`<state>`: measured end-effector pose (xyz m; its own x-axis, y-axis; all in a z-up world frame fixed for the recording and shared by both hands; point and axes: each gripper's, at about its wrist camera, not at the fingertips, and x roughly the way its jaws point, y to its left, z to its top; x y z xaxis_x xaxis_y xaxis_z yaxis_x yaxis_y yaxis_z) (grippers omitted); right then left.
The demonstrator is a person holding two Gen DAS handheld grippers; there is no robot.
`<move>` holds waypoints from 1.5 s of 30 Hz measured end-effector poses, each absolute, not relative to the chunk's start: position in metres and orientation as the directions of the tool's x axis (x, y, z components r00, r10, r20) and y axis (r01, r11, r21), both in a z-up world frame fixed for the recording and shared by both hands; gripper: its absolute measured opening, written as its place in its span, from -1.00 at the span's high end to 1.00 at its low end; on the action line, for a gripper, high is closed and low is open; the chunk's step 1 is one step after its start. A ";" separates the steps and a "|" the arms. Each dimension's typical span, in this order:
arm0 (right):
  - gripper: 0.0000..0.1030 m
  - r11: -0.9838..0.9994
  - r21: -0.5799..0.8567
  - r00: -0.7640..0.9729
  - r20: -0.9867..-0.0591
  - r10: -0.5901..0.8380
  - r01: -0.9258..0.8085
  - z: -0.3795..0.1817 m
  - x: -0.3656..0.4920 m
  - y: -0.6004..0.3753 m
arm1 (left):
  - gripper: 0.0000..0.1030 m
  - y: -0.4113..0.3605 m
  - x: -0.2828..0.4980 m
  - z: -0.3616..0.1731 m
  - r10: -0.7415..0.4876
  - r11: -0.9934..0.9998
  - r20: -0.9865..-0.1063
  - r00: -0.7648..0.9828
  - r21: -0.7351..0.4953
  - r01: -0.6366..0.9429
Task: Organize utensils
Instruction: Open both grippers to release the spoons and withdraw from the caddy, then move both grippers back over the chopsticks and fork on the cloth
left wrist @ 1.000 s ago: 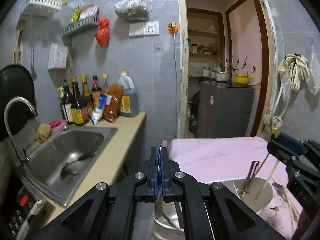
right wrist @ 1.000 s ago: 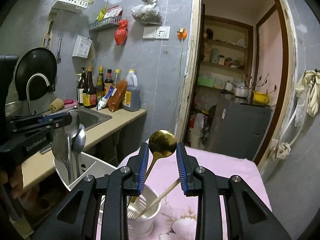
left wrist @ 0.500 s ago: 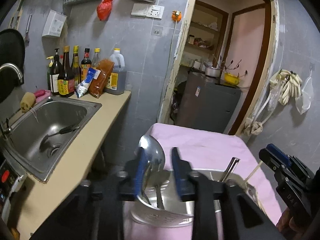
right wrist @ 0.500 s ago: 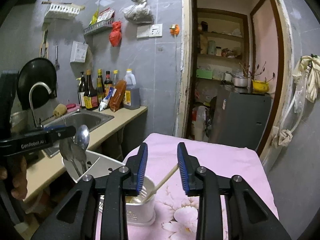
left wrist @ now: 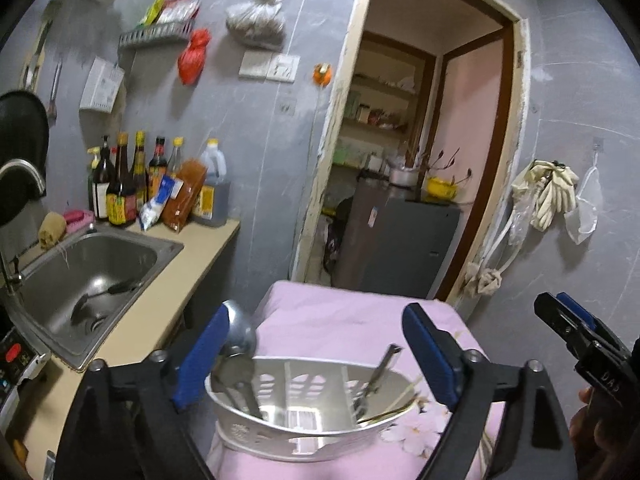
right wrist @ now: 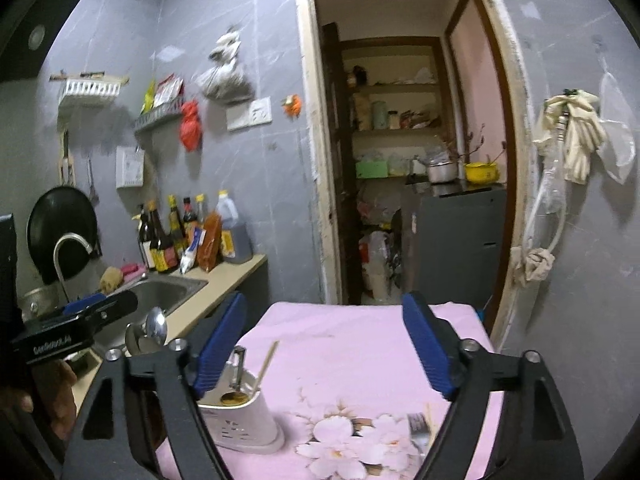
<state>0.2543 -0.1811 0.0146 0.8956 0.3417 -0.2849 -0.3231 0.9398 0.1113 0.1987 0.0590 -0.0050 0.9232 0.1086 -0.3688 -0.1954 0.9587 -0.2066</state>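
Looking down my left gripper (left wrist: 316, 360), I see the jaws spread wide and holding nothing; a steel spoon (left wrist: 239, 334) stands just beside the left finger, its handle down in the white utensil caddy (left wrist: 312, 420) on the pink cloth (left wrist: 340, 320). My right gripper (right wrist: 326, 350) also gapes wide and empty above the cloth, the caddy near its left finger and a fork (right wrist: 418, 434) lying on the cloth.

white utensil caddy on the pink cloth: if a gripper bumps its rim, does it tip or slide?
The white caddy looks like thin perforated plastic, so probably light. Spoons stand tall at one end, which may bias it to tip that way. The soft pink cloth would likely bunch rather than let it slide.
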 end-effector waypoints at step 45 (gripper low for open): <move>-0.54 0.974 0.124 0.758 -0.613 0.224 -0.188 -0.130 0.288 -0.382 | -0.84 -0.144 0.263 -0.126 -0.111 0.988 -0.621 0.776 -0.150 0.022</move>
<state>0.2879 -0.3820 -0.1298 0.7582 0.2237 -0.6125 -0.1877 0.9744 0.1235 0.2628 -0.1442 -0.1263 0.7759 -0.1115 -0.6209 0.0217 0.9884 -0.1503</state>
